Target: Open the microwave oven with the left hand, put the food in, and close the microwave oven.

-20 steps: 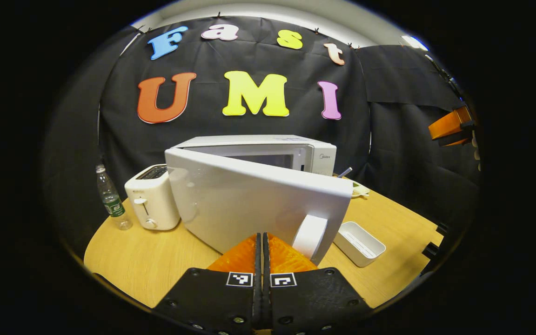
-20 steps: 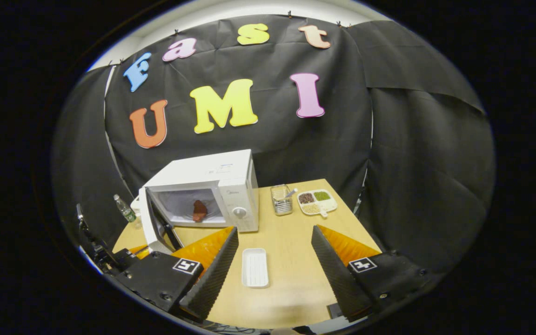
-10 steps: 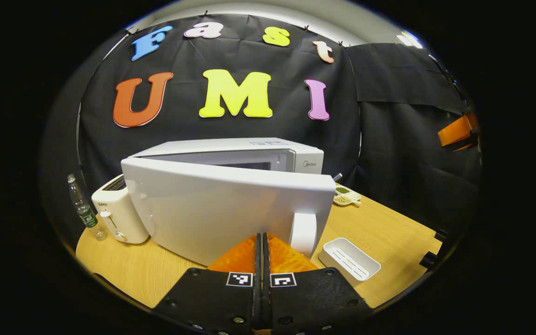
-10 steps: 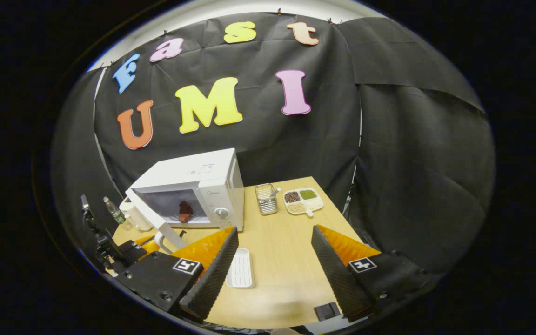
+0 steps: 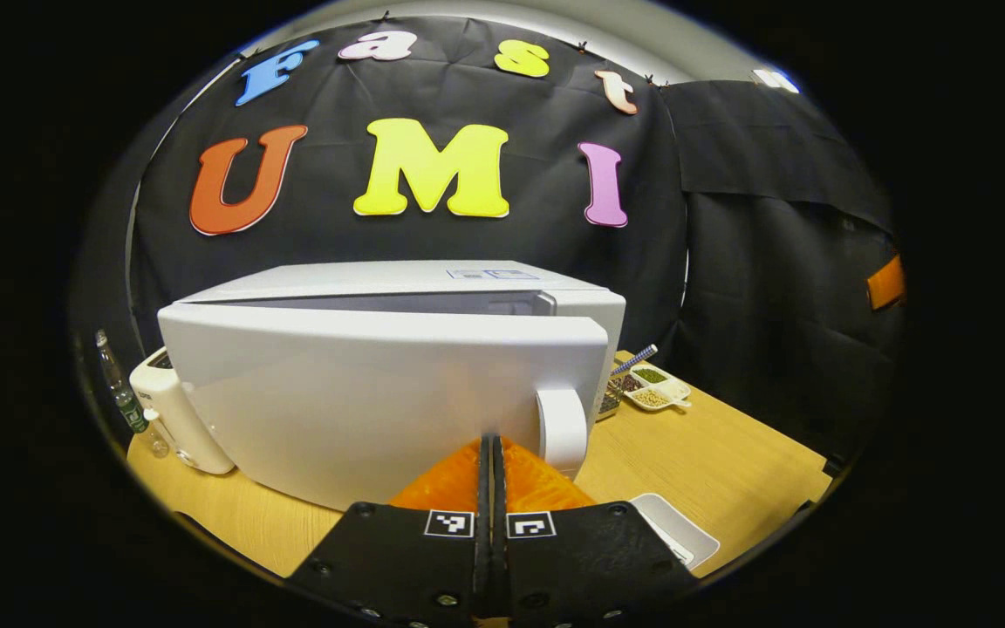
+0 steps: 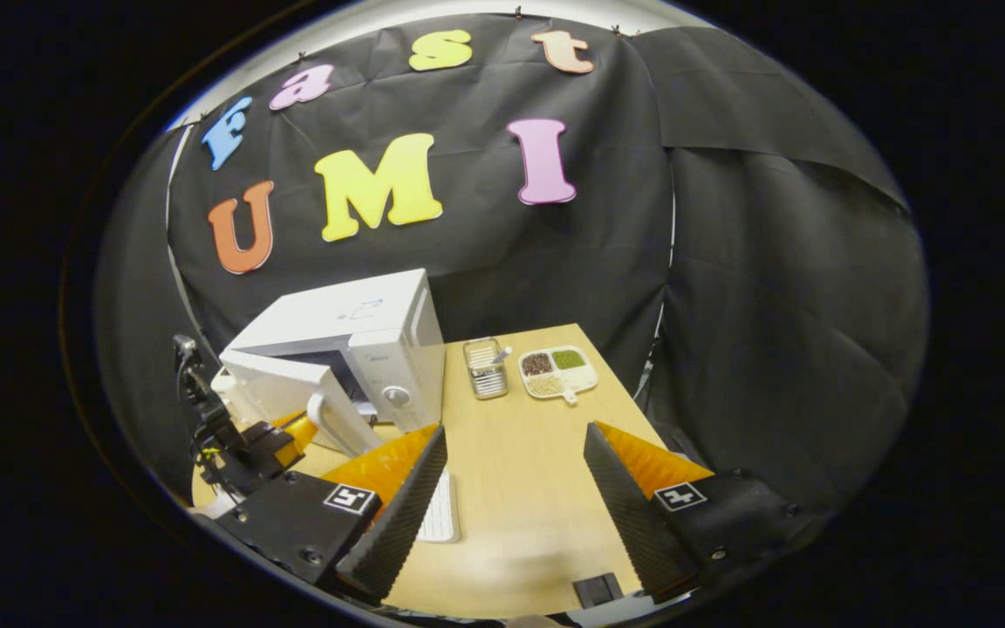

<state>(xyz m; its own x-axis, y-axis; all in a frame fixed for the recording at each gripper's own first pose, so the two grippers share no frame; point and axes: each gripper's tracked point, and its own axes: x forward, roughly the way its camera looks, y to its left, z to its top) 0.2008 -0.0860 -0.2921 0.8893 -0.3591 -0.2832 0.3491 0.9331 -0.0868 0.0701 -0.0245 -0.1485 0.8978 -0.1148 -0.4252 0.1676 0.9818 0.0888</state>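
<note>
Left gripper view puts your left hand-held gripper [image 5: 492, 449] with its two fingers pressed together, nothing between them, their tips right against the outer face of the microwave door [image 5: 380, 392], just left of the white door handle [image 5: 562, 430]; the door is nearly closed, with a narrow gap left between its handle end and the microwave [image 5: 398, 283] body; the cavity is hidden behind the door, so you cannot see the food from here. A white toaster [image 5: 173, 410] stands to the left of the oven on the tabletop [image 5: 729, 462], with a clear bottle [image 5: 119, 397] beyond it; a divided dish of grains [image 5: 655, 391] lies to the right, and a white tray [image 5: 681, 534] lies near the front edge beside your gripper.

Right gripper view shows your right hand-held gripper [image 6: 511, 475] held well back from the oven with its fingers spread wide apart and empty, above the bare wood; the white tray lies partly behind its left finger [image 6: 398, 506]; a metal mesh holder [image 6: 485, 368] stands just beside the divided dish, right of the microwave; your left gripper appears at the door's outer face, low on the left.
</note>
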